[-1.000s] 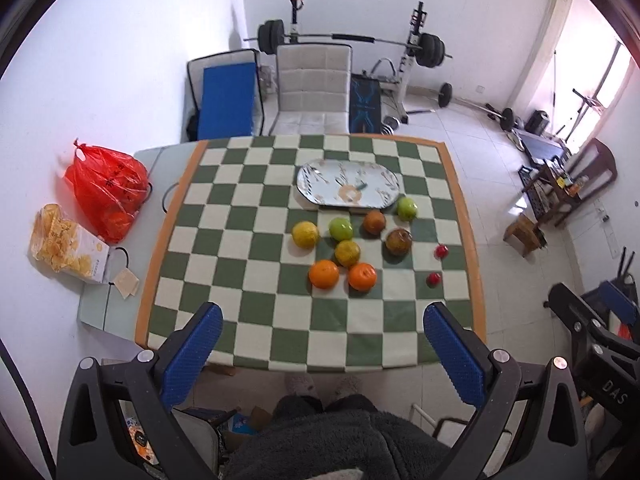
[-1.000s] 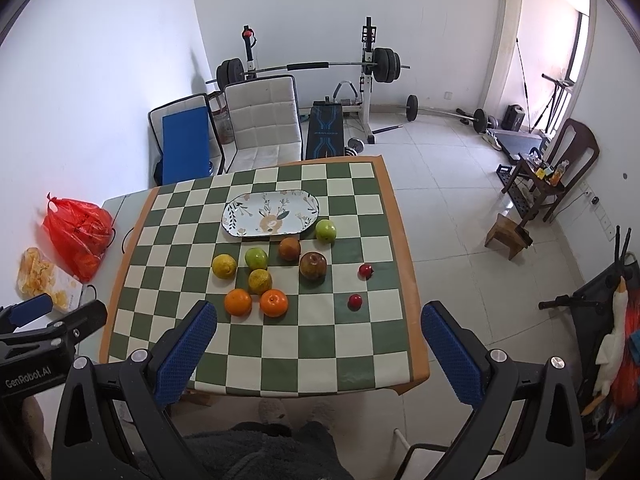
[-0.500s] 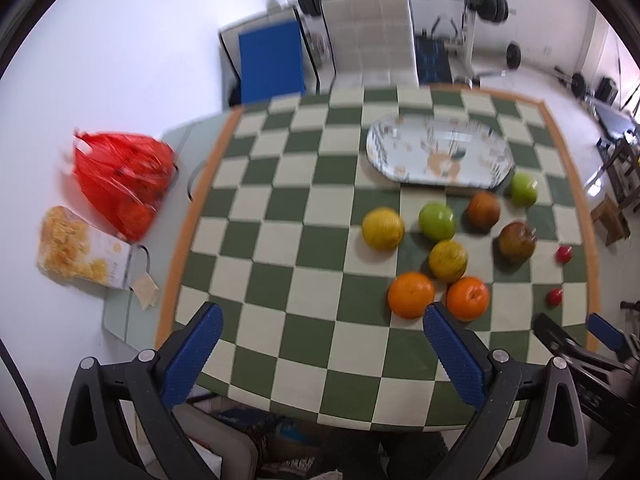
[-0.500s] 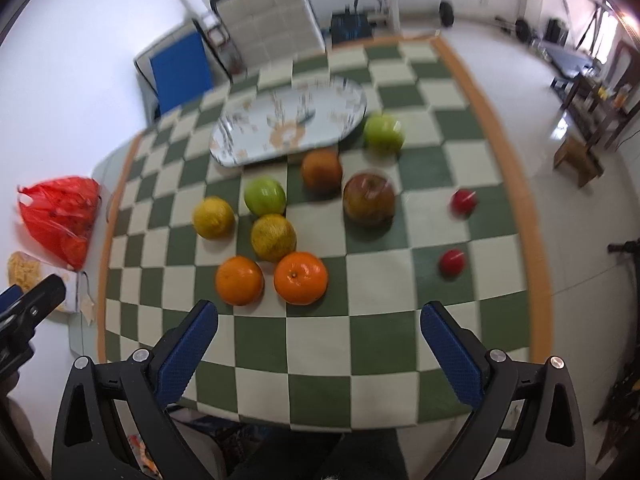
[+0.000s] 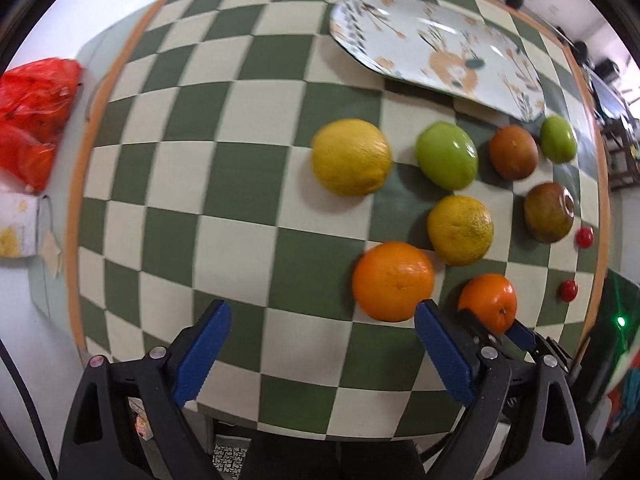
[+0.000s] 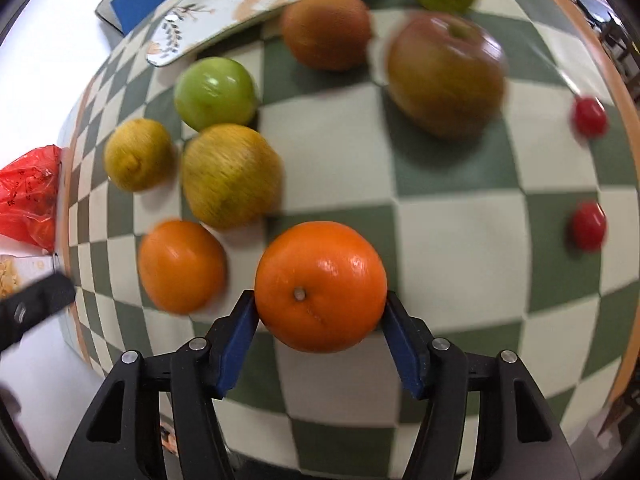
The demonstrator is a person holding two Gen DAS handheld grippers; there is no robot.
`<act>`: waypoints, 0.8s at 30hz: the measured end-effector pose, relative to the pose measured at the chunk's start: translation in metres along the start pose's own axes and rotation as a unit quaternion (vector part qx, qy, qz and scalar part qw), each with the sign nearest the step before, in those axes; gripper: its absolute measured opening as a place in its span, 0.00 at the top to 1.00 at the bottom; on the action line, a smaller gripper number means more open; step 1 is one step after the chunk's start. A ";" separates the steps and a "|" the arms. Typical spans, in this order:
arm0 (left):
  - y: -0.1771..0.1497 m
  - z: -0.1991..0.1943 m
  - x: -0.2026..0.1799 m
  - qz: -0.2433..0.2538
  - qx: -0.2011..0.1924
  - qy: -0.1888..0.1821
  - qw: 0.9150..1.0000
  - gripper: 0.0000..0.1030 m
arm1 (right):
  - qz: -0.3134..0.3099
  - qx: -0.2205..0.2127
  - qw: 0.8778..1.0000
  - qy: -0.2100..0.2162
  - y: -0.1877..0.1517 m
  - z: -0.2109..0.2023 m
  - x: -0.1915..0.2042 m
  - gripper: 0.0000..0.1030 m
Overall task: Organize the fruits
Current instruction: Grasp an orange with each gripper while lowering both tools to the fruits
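Right gripper (image 6: 320, 316): jaws closed in on the near orange (image 6: 320, 286), blue pads touching it at both flanks, fruit sitting on the desk (image 6: 460, 240) at the front of the cluster. Grasping the orange, as far as the right wrist view showed.

Left gripper (image 5: 320, 344): jaws spread wide, nothing between them, hovering over the checked cloth near the front edge. A second orange (image 5: 393, 281) lay just past its right finger, at about 1 o'clock from the jaws, not touching.

Rest of the layout in the left wrist view:
- yellow citrus (image 5: 351, 157) at 12 o'clock, well clear of the jaws
- yellow-green citrus (image 5: 460, 229) just behind the second orange, looked to be touching it
- green apple (image 5: 447, 155) beside the yellow citrus, toward 1 o'clock
- brownish round fruit (image 5: 513, 152) and a smaller green fruit (image 5: 558, 139) beyond that, just in front of the plate
- red-brown apple (image 5: 549, 213) at 2 o'clock
- two small red fruits (image 5: 584, 237) (image 5: 568, 290) near the right edge of the desk

Patterned plate (image 5: 420, 36) at the back, 1 o'clock, no fruit on it. Red plastic bag (image 5: 36, 116) off the cloth at 10 o'clock.
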State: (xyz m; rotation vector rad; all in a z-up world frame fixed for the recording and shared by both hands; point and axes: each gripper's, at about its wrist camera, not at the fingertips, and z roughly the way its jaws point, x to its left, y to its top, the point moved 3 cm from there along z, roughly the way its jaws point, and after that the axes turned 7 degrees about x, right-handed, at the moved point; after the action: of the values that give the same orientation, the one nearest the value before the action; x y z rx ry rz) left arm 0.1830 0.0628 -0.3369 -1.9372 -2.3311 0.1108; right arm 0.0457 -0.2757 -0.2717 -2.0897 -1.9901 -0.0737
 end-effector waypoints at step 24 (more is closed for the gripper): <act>-0.004 0.065 -0.045 0.137 0.022 -0.017 0.990 0.40 | 0.040 0.001 0.998 -0.037 -0.002 0.038 0.003 0.38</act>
State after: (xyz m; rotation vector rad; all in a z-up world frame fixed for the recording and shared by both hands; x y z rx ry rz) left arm 0.1784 0.0187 -0.4027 -2.2375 -2.0493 0.2152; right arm 0.0391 -0.2641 -0.3077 -2.1988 -1.9431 0.0227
